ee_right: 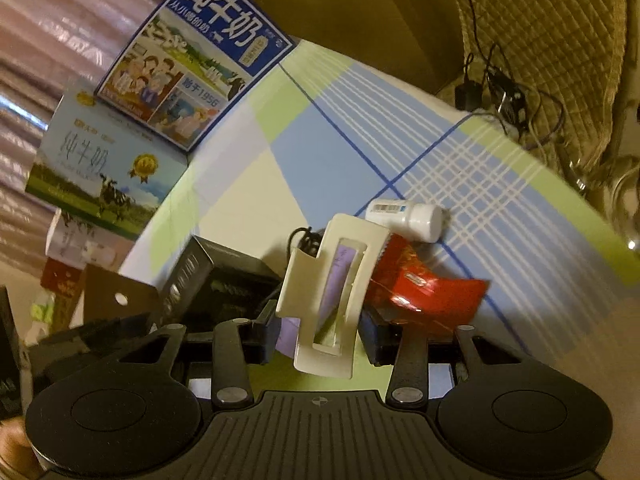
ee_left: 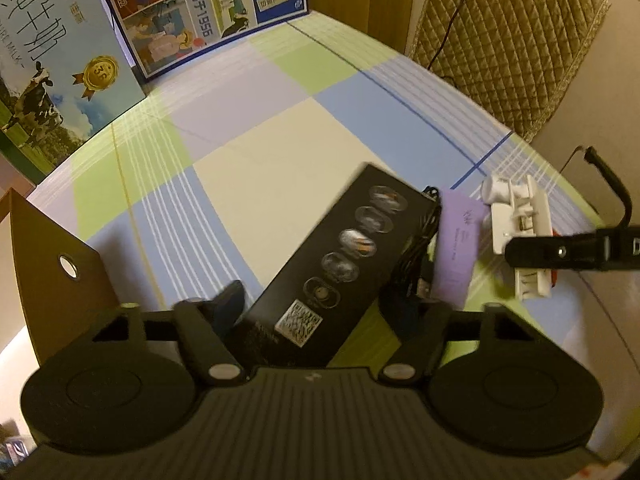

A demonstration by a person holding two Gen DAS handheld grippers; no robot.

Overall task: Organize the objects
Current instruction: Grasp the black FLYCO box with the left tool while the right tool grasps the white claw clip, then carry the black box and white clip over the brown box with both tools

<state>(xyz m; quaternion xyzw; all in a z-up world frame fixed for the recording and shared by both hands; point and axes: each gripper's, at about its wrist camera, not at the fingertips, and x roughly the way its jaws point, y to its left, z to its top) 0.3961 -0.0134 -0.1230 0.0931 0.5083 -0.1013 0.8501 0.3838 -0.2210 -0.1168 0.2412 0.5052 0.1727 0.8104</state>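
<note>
My left gripper (ee_left: 320,308) is shut on a long black box (ee_left: 340,260) printed with oval pictures and a QR code, held tilted over the checked tablecloth (ee_left: 248,152). My right gripper (ee_right: 318,328) is shut on a cream-white plastic holder (ee_right: 332,292) with slots; it shows in the left wrist view (ee_left: 520,232) at the right. A purple card (ee_left: 458,248) and a black cable (ee_left: 420,264) lie between box and holder. A white pill bottle (ee_right: 408,214) lies on its side and a red packet (ee_right: 424,288) lies beside the holder.
Two milk cartons (ee_left: 60,68) (ee_left: 192,12) stand at the table's far left. A brown cardboard flap (ee_left: 52,264) stands at the left. A quilted chair (ee_left: 508,36) with cables is beyond the table's right edge.
</note>
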